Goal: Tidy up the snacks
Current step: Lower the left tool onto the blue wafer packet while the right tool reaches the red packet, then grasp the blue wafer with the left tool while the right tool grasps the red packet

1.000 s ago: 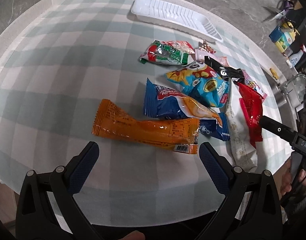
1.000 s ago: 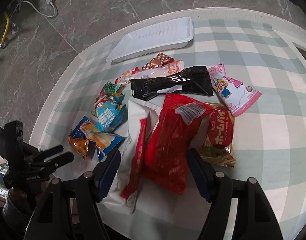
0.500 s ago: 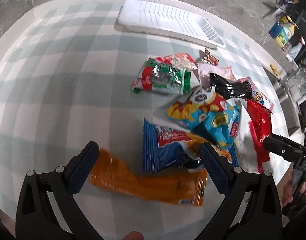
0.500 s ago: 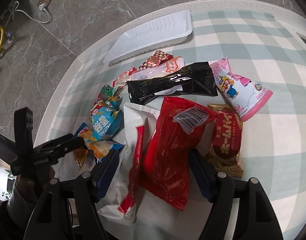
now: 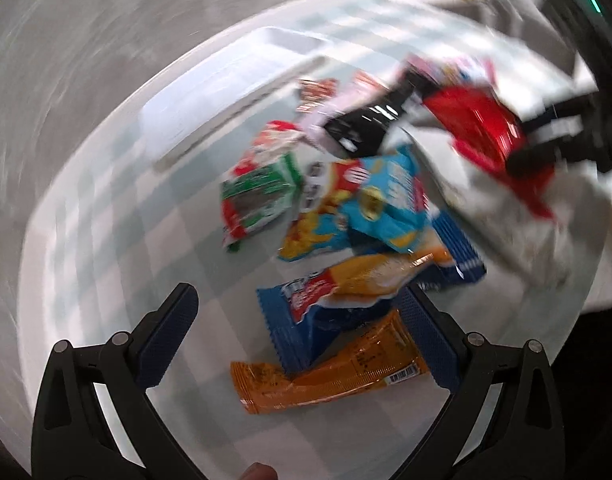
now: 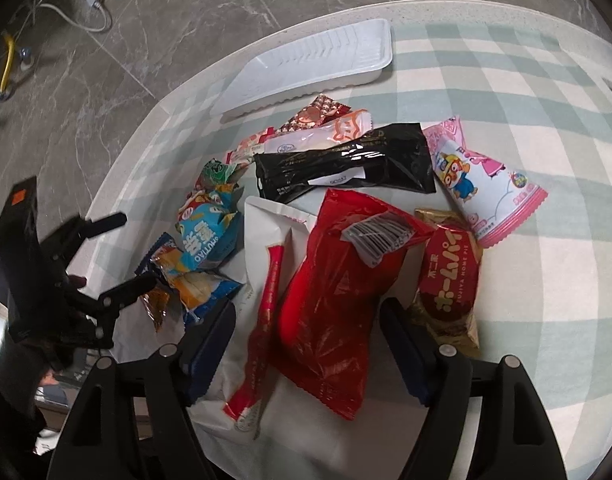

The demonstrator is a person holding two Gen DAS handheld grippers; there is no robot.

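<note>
Both grippers are spread wide and empty: the left gripper (image 5: 300,320) over the orange pack (image 5: 329,376), the right gripper (image 6: 306,332) straddling the red bag (image 6: 337,288). The snacks lie heaped on the worktop (image 6: 545,80) near the empty tray (image 6: 306,56). Because the packs overlap, a pinch risks dragging neighbours or slipping off glossy film.

One white tray (image 6: 306,60), eleven snack packets (image 6: 337,280), two grippers: left (image 5: 302,336), right (image 6: 306,336).

Two close downward views, shared snack pile (image 5: 369,200)

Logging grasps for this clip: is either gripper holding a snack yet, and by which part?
Nothing is held. The left gripper and right gripper are both open above the snack pile.
</note>
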